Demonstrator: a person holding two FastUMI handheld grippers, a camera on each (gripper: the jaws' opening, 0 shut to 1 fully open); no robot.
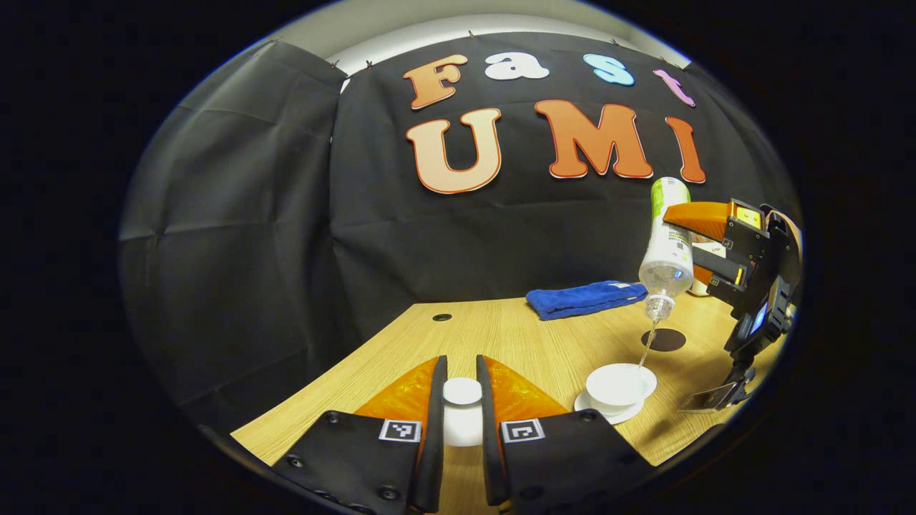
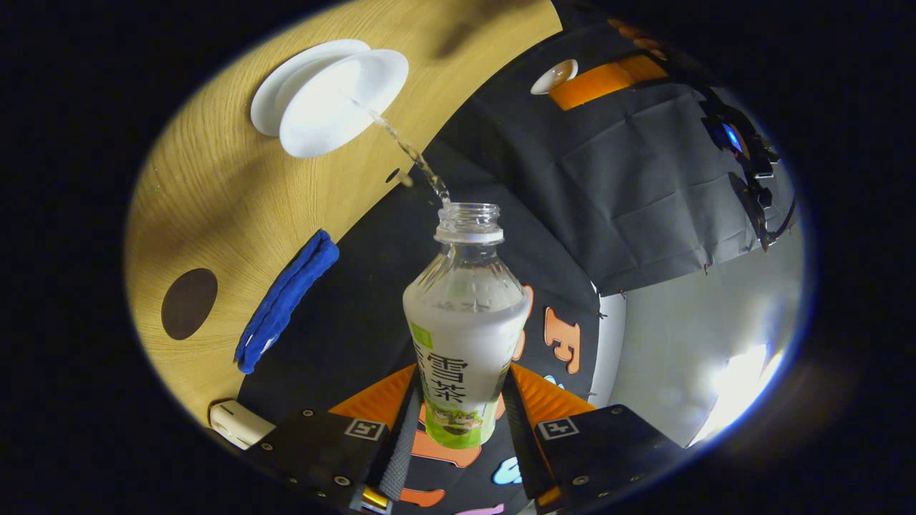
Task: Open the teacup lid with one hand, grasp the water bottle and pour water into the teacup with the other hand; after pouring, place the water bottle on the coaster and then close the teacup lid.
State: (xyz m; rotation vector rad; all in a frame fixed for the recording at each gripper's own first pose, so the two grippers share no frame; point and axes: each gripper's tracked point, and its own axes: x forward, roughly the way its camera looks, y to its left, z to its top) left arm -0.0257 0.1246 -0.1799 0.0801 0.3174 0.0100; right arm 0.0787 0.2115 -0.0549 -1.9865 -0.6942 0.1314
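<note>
Wood table (image 1: 501,336): right tongs (image 2: 458,400) clamp the water bottle (image 2: 461,343) mid-body, pouring into the teacup (image 1: 620,385); left tongs (image 1: 461,400) grip the lid (image 1: 462,392). Thin bottle likely flexes; lid fragile.

One water bottle (image 2: 461,322), one teacup (image 1: 620,386), one lid (image 1: 462,392), one coaster (image 1: 663,340), one blue towel (image 1: 583,297).
</note>
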